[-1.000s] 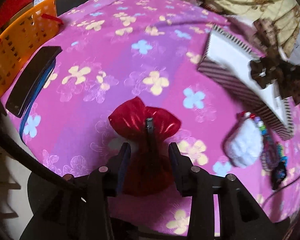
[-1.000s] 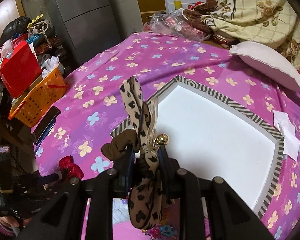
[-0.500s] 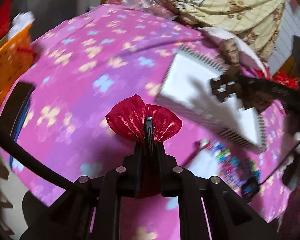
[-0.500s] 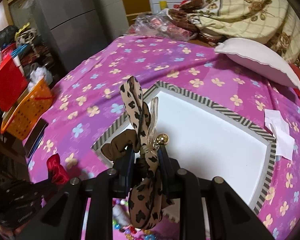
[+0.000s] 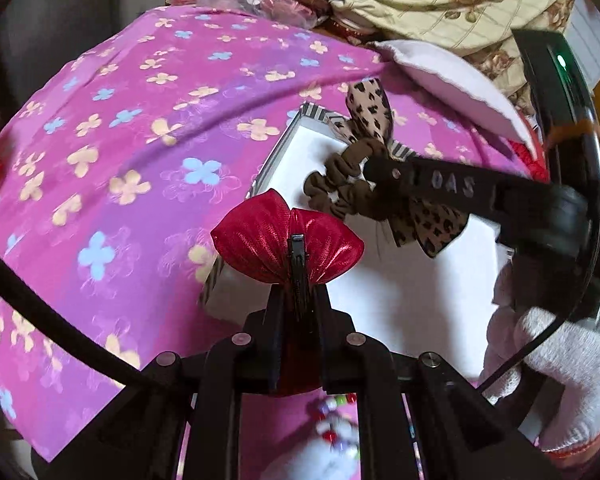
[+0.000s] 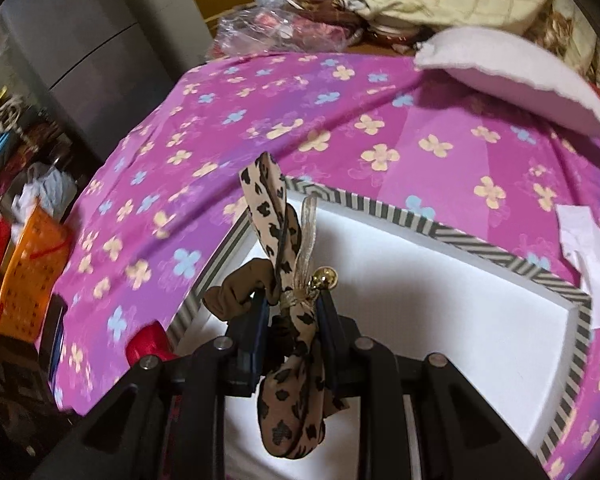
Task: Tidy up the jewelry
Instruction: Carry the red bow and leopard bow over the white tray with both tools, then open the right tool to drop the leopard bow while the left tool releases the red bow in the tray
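While both tools hang over the bed's pink flowered cover (image 5: 148,168), each has its jaws clenched on a hair piece. Seen from the left wrist, the left gripper (image 5: 298,300) pinches the metal clip of a shiny red bow (image 5: 256,248); the bow fans out just past the jaw tips toward 12 o'clock, over the near left corner of the striped box (image 5: 312,114), whose white inside is open to view. At 2 o'clock from the bow, the right gripper (image 5: 374,178) reaches in from the right over the same box, carried by a hand in a white glove (image 5: 556,364). Its jaws grasp a leopard-print scrunchie (image 6: 278,236): from the right wrist, the brown gathered band bulges at 10 o'clock beside the jaws, one spotted tail stands up toward 12 o'clock, the other hangs down at 6 o'clock between the arms, and a small gold bead (image 6: 326,278) sits at the right jaw tip. An orange basket (image 6: 28,276) stands off the bed at 9 o'clock, and a pale pillow (image 6: 516,76) lies at 1 o'clock. Coloured beads (image 5: 336,412) show blurred under the left tool.
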